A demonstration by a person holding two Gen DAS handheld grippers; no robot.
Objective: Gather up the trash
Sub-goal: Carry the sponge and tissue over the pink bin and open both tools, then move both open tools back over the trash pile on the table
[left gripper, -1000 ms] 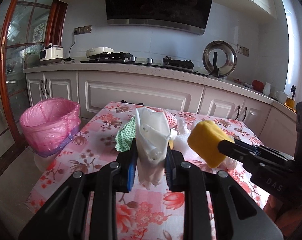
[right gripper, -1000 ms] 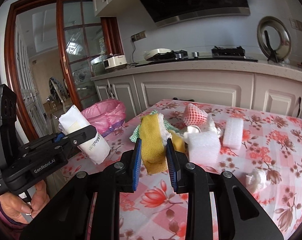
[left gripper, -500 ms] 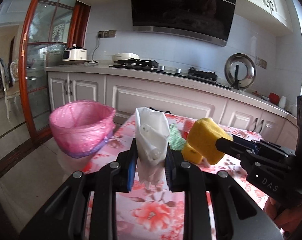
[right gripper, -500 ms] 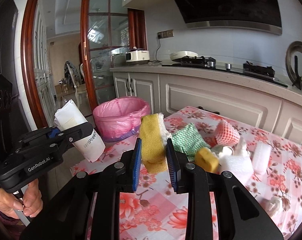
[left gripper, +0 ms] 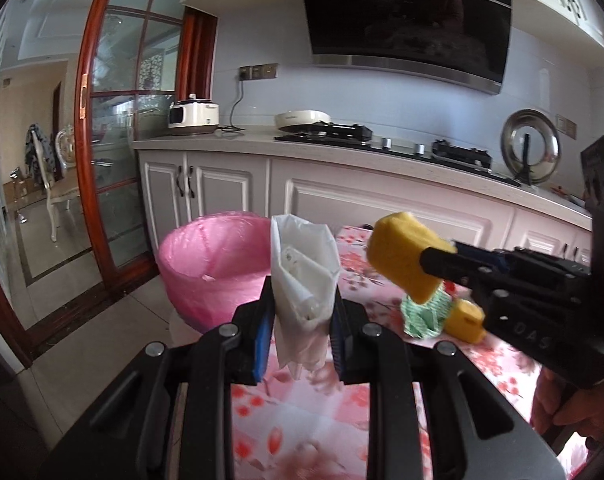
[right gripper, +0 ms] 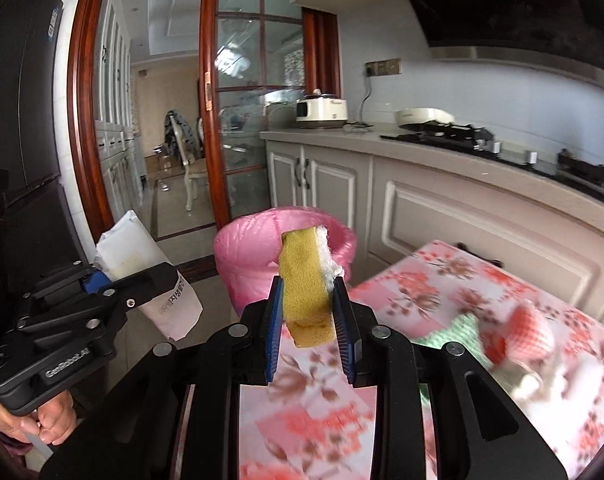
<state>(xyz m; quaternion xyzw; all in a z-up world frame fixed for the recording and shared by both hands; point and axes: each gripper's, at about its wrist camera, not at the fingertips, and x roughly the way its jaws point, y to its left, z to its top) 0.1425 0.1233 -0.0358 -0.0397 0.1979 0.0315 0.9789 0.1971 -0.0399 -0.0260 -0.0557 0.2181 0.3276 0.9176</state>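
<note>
Left wrist view, nearest first: left claw point(left gripper: 302, 312) pinched narrow on a crumpled white bag point(left gripper: 302, 264), pads pressed to both its sides, bag standing up above the fingertips. Just to its right, yellow sponge point(left gripper: 405, 260) clamped in the right claw point(left gripper: 437, 260), up in the air over the edge of the floral surface point(left gripper: 302, 408). Below that, left lying on the cloth: a green rag point(left gripper: 421, 316) touching a smaller yellow block point(left gripper: 465, 320). Right wrist view confirms it: right claw point(right gripper: 307, 312) squeezed tight on the sponge, white backing on its right face, and a red mesh bundle point(right gripper: 529, 328) blurred further along the surface. Beyond the table edge, on the floor, the pink-lined bin point(left gripper: 206, 256), mouth wide, standing just past both loads. Looks like the carry-to-bin step, both pieces not yet over the rim. Best done by bringing each claw fully above the opening before letting go, bag first as the lighter, floatier piece, low enough not to drift out. Worth staggering the two drops so the claws do not knock. Inside the bin: only pink liner showing from here, bottom hidden, contents impossible to tell.
</note>
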